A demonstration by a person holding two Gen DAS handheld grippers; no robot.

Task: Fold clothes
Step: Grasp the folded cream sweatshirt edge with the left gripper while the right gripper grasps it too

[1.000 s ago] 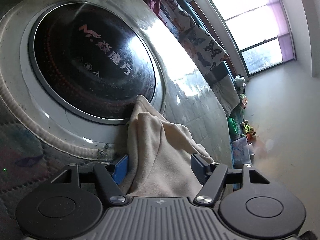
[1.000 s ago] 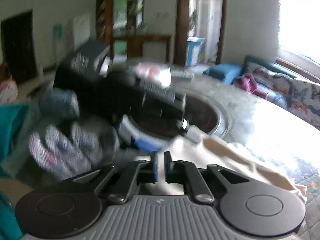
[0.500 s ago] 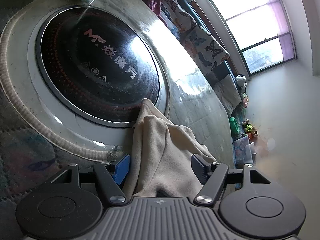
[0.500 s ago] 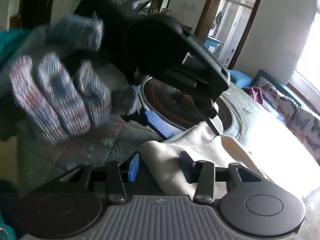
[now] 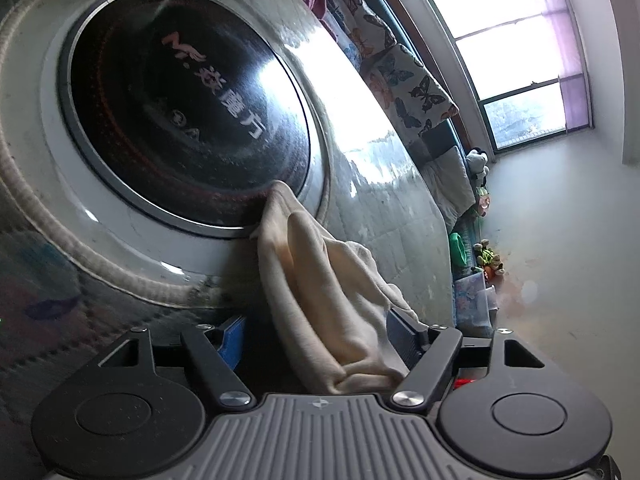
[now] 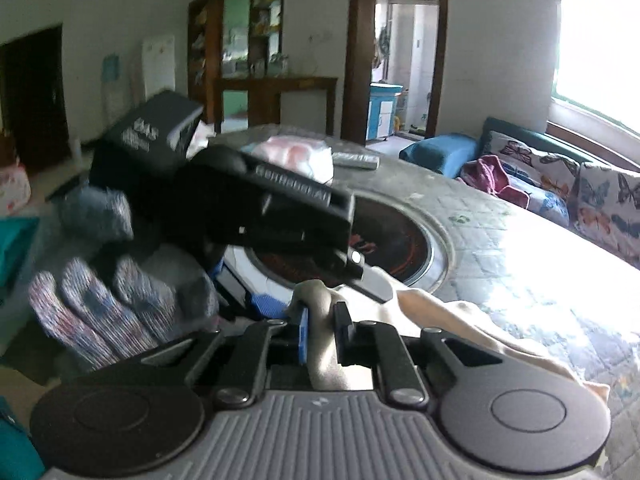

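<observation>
Cream garment (image 5: 320,292) lies bunched on the desk (image 5: 384,184) beside the round cooktop (image 5: 180,108); right tongs (image 6: 321,334) pinch its fold, left tongs (image 5: 316,340) spread wide around it.

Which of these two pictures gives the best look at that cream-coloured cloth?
The left wrist view: the cream cloth fills the middle, draped between that hand-held gripper's open fingers. The right wrist view shows only a pinched fold in the right hand-held gripper, the rest trailing off right.

Bright window (image 5: 520,64), butterfly-cushioned sofa (image 6: 560,176) along the wall, wooden doorway (image 6: 400,40) behind
</observation>
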